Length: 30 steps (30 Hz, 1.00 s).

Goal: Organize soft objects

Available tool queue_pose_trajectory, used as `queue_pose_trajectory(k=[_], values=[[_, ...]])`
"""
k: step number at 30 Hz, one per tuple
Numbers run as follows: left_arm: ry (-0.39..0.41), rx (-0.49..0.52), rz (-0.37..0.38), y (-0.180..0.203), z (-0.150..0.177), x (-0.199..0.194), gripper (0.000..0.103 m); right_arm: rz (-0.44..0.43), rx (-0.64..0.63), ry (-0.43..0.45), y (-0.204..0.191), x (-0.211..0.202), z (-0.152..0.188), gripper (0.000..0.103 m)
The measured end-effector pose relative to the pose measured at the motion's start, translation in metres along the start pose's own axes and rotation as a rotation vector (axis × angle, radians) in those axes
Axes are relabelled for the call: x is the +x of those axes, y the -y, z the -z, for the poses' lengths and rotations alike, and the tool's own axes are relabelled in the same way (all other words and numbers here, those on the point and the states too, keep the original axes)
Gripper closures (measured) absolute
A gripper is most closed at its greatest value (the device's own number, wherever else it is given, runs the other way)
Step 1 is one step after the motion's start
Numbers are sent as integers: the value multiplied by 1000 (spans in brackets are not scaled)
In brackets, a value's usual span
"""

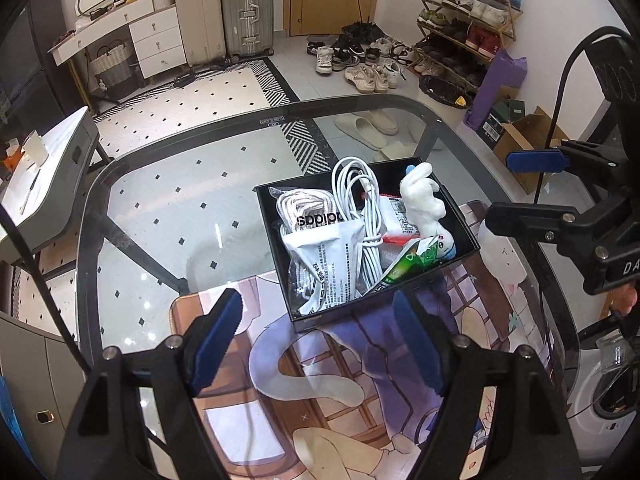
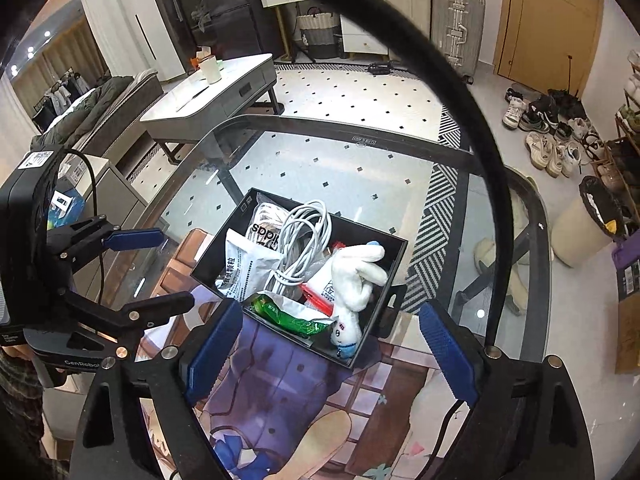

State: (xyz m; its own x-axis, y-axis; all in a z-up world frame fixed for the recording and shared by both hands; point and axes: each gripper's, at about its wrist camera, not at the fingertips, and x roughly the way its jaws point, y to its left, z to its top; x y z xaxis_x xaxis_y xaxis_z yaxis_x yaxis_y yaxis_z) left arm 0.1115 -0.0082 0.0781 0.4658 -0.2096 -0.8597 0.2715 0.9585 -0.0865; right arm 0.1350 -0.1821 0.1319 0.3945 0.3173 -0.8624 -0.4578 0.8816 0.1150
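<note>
A black box (image 1: pixel 272 240) (image 2: pixel 385 292) stands on a printed mat (image 1: pixel 320 400) (image 2: pixel 280 380). It holds a white plush toy (image 1: pixel 424 204) (image 2: pixel 356 276), a coiled white cable (image 1: pixel 356 200) (image 2: pixel 304 236), an adidas bag of laces (image 1: pixel 316 220) (image 2: pixel 264 228) and a green packet (image 1: pixel 416 258) (image 2: pixel 288 316). My left gripper (image 1: pixel 316 308) (image 2: pixel 168 270) hovers open at the box's near-left side with nothing between its blue pads. At the near-right side my right gripper (image 2: pixel 330 316) (image 1: pixel 516 184) also stands open and holds nothing.
The mat lies on a glass table (image 1: pixel 160 200) with a dark rounded rim. On the floor beyond are shoes (image 1: pixel 360 60), a shoe rack, suitcases, a cardboard box (image 1: pixel 524 140) and a bin (image 2: pixel 584 224). A low grey side table (image 2: pixel 208 92) stands to the left.
</note>
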Motion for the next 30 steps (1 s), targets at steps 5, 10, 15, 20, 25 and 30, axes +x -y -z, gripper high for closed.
queue_pose_trajectory(k=[5,10,15,20,25,30], values=[[61,-23,-32,-1,10,-9,24,36,9,85,3,-10,12,11],[140,-38,-63,-3,20,-18,0,55,22,165,3,-15,27,11],[178,-52,-66,-4,27,-19,0,47,43,209,2,-14,38,11],[207,-67,-79,-3,38,-16,0,50,64,261,3,-11,49,11],[254,-89,-75,-7,45,-14,0,65,99,311,10,-7,62,9],[294,-113,-80,-12,49,-14,0,65,143,347,18,-3,71,6]])
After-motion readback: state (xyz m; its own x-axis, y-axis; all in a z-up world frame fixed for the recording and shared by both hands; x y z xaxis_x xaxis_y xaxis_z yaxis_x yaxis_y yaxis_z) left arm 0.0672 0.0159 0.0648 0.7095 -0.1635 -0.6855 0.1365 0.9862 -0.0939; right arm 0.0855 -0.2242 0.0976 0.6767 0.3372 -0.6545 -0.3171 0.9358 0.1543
